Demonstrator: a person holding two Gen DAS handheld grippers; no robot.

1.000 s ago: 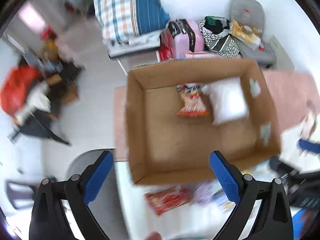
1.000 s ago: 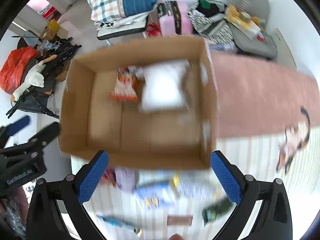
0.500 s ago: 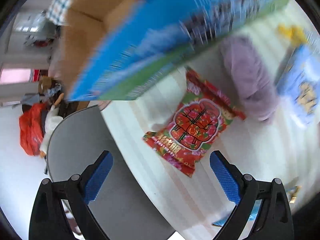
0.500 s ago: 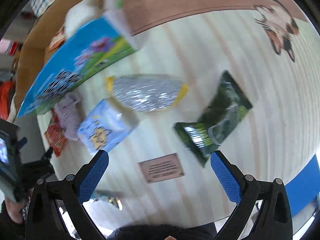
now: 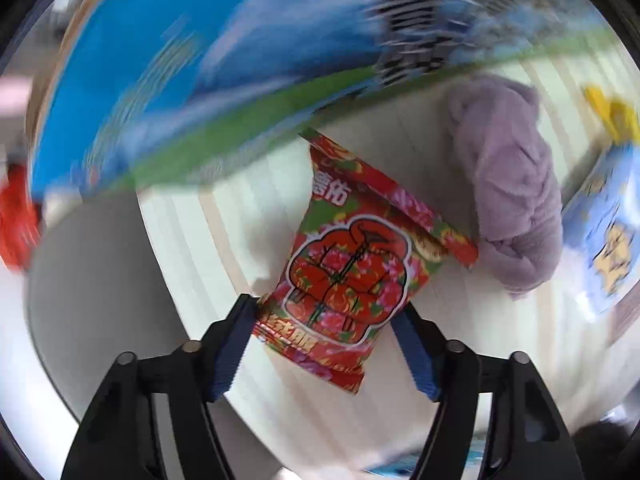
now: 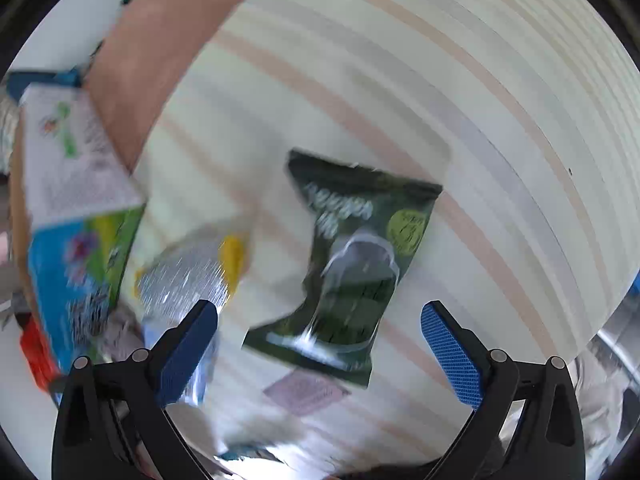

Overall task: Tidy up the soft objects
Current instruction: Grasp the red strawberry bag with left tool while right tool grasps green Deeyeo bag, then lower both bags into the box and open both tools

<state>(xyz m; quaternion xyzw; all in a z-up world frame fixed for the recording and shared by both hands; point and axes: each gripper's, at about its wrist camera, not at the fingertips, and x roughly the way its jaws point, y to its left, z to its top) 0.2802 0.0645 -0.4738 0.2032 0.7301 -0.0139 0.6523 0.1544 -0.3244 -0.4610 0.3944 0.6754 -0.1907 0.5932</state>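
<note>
- My left gripper [image 5: 326,344]: jaws pressing both sides of the red floral-print foil snack packet [image 5: 352,276].
- My right gripper [image 6: 318,344]: jaws wide apart, above the dark green plastic snack bag [image 6: 352,268].

snack packets 4: red [image 5: 348,276], green [image 6: 352,268], silver [image 6: 188,276], blue [image 5: 604,232] | purple cloth [image 5: 508,184] 1 | box [image 5: 224,68] 1

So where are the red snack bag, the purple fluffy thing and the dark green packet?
red snack bag [image 5: 347,276]: left wrist view, on its printed middle.
purple fluffy thing [image 5: 512,184]: left wrist view, on its plush middle.
dark green packet [image 6: 352,264]: right wrist view, on its front.
</note>
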